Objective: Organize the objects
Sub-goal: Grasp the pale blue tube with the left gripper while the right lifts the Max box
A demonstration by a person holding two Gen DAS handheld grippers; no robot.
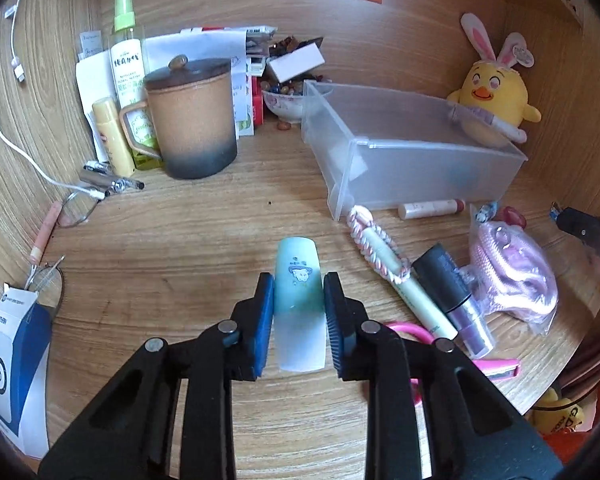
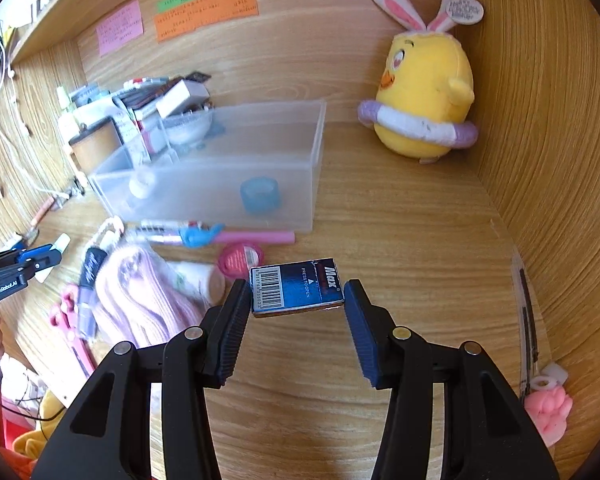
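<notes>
Left gripper point(image 1: 299, 304) clamped on teal-white tube point(image 1: 299, 300) above table point(image 1: 180, 248); right gripper point(image 2: 297, 312) wide open around blue staples box point(image 2: 297, 289), holding nothing.

Left tool point(image 1: 299, 312) low over the surface, blue pads point(image 1: 263, 322) pressed against both sides of a held item, right tool point(image 2: 296, 322) fingers spread wide, apparently gripping nothing, both pointing forward
</notes>
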